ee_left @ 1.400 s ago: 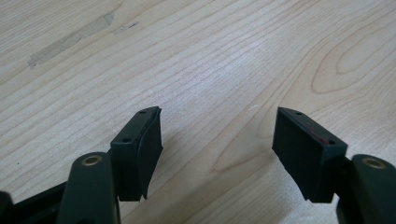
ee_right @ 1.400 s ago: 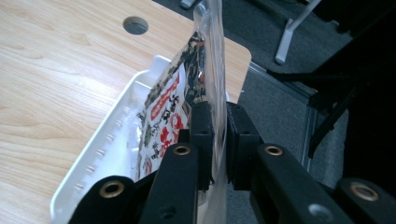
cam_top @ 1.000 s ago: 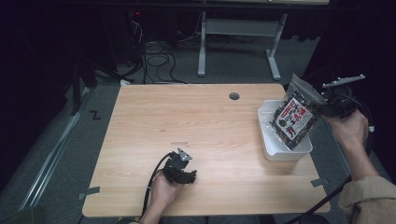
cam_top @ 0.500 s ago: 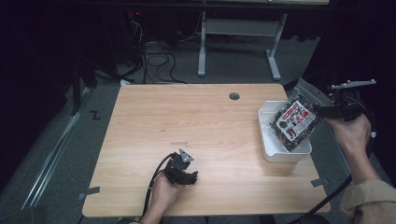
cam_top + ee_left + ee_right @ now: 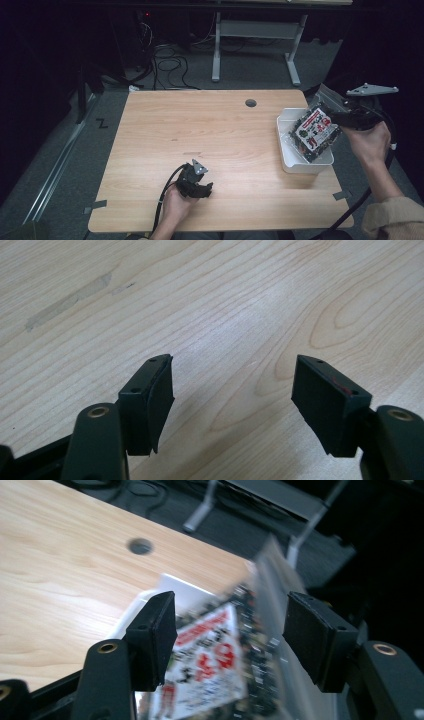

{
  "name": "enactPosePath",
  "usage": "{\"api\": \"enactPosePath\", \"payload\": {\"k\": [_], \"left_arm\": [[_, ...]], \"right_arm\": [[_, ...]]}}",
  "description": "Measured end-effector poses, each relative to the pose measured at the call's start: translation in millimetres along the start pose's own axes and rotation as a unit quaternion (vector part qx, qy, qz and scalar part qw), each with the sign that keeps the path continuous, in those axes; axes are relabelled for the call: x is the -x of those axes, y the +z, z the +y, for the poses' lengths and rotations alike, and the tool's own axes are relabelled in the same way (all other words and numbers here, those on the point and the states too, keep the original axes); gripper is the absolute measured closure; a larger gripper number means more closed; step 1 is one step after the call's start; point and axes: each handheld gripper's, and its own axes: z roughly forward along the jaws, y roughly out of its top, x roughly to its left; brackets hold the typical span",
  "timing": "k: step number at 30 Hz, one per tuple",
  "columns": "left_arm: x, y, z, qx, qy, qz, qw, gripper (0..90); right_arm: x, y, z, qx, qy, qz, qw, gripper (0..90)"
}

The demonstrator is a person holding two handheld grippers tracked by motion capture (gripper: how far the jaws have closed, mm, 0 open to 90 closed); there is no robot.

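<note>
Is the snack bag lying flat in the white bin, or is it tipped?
Tipped. The bag leans across the bin, with its top corner sticking out past the far right rim.

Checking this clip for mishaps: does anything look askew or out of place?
Yes: the snack packet lies tilted across the white bin, its top corner jutting past the far rim rather than settled inside. The right tool, jaws just opened, no longer grips it. The left tool rests open on the table.
</note>
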Motion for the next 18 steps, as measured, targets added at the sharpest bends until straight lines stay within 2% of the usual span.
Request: {"api": "enactPosePath", "payload": {"k": [3, 5, 7, 8, 10, 12, 13, 15, 17, 18], "left_arm": [[1.9, -2.0, 0.2, 0.006, 0.002, -0.001, 1.0000, 33.4], [2.5, -3.5, 0.5, 0.009, 0.005, -0.002, 0.9999, 33.4], [2.3, -4.5, 0.8, 0.012, 0.005, -0.002, 0.9999, 33.4], [2.3, -4.5, 0.8, 0.012, 0.005, -0.002, 0.9999, 33.4], [2.3, -5.8, 0.9, 0.014, 0.005, -0.002, 0.9999, 33.4], [2.9, -6.9, 0.9, 0.017, 0.005, -0.002, 0.9998, 33.4], [3.2, -7.3, 0.9, 0.018, 0.005, -0.002, 0.9998, 33.4], [3.6, -7.1, 1.0, 0.018, 0.006, -0.003, 0.9998, 33.4], [3.6, -6.7, 1.1, 0.016, 0.008, -0.002, 0.9998, 33.4], [3.6, -6.8, 1.1, 0.016, 0.007, -0.002, 0.9998, 33.4]], "right_arm": [[-10.6, -4.0, 1.5, 0.006, -0.010, 0.017, 0.9998, 39.4], [-27.2, -9.9, 2.9, 0.020, -0.023, 0.042, 0.9986, 39.7], [-32.7, -13.3, 3.4, 0.030, -0.021, 0.064, 0.9972, 40.1], [-32.7, -13.3, 3.4, 0.030, -0.021, 0.064, 0.9972, 40.1], [-40.2, -17.8, 4.4, 0.040, -0.014, 0.092, 0.9948, 40.4], [-47.1, -21.6, 4.7, 0.045, -0.013, 0.111, 0.9928, 40.5], [-57.1, -26.9, 4.6, 0.052, -0.014, 0.136, 0.9892, 40.7], [-61.5, -28.9, 4.6, 0.050, -0.013, 0.143, 0.9884, 40.8], [-80.1, -32.5, 4.7, 0.044, -0.043, 0.163, 0.9848, 41.1], [-84.2, -33.3, 4.6, 0.045, -0.046, 0.168, 0.9837, 41.4]]}}
